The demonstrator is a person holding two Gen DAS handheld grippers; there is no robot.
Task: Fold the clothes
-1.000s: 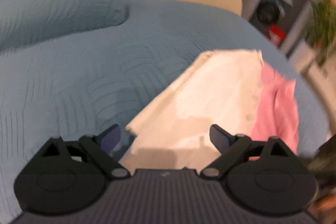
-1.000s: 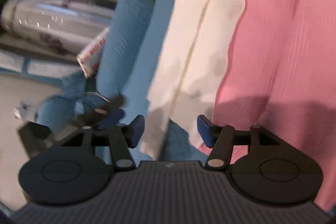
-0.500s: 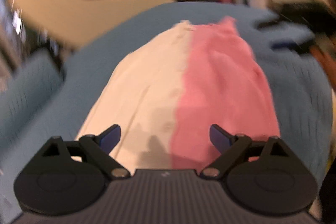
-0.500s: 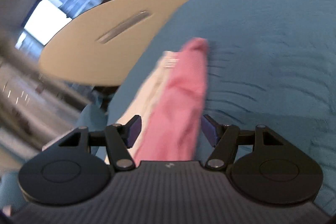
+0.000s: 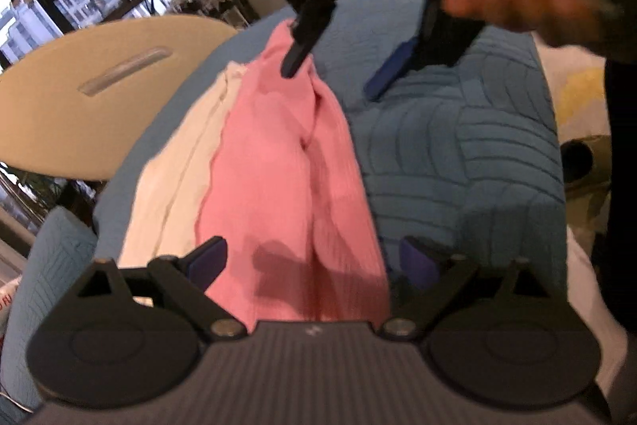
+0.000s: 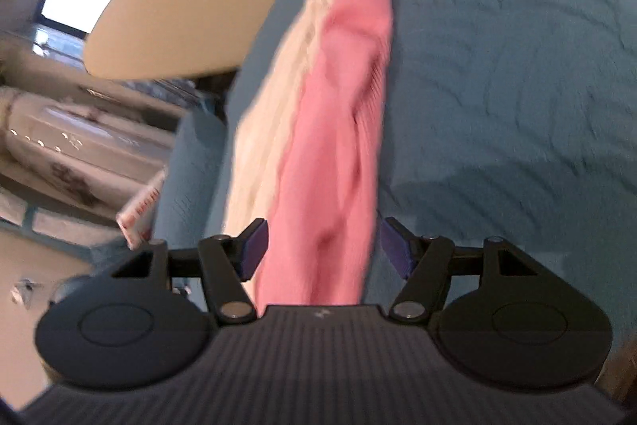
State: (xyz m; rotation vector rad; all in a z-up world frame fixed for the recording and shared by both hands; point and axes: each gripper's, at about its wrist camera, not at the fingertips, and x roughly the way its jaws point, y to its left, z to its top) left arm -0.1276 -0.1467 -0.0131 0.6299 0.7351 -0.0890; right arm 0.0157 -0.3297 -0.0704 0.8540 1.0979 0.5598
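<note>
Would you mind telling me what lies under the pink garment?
The pink garment lies partly over a cream garment, whose left side shows; both rest on the blue quilt. How far the cream extends underneath is hidden.

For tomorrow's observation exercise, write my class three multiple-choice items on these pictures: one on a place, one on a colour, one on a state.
1. Where does the pink garment lie?
A. on the blue quilted bedspread
B. on the beige round table
C. on the floor

2. What colour is the garment beside the pink one?
A. green
B. cream
C. black

3. How does the left claw stand?
A. clamped on a hanger
C. shut on nothing
B. wide, its pads pressing on nothing

Key: 1 A, the quilted blue cover shows on both sides of it. 2 B, the cream garment lies along its edge. 3 B, its jaws are opening, with pink cloth seen between them but not pinched.
</note>
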